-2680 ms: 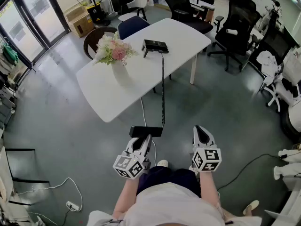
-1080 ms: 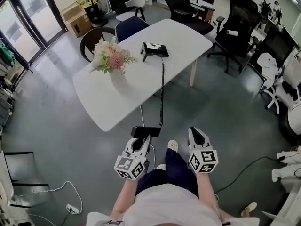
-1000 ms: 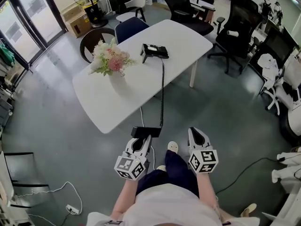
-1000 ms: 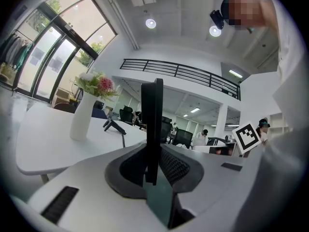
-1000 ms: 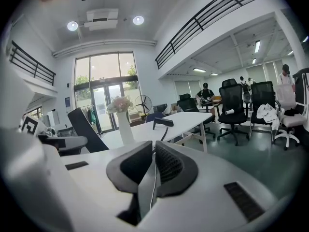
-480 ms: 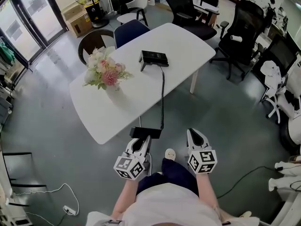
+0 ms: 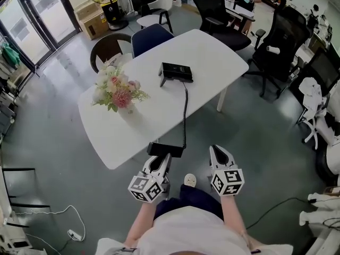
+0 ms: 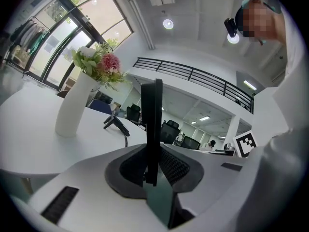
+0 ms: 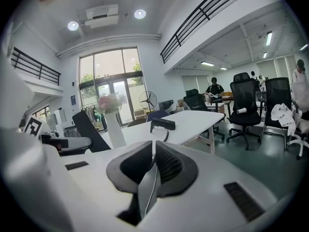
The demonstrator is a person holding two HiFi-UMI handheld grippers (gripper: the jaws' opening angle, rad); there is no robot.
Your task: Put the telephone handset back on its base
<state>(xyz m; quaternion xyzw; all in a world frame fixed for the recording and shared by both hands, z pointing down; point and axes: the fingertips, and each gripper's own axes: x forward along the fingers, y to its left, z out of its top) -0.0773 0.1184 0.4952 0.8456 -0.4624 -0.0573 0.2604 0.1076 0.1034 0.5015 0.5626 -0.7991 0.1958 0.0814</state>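
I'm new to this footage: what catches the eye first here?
The black handset clamped in the left claw stands out, its coiled cord running to the telephone base on the white table. A vase of pink flowers stands on the table left of the base; the right claw is shut, empty.

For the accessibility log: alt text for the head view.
The left gripper holds a telephone handset just short of a white table, its coiled cord running to the base on top, near a flower vase. The right gripper is shut, empty.
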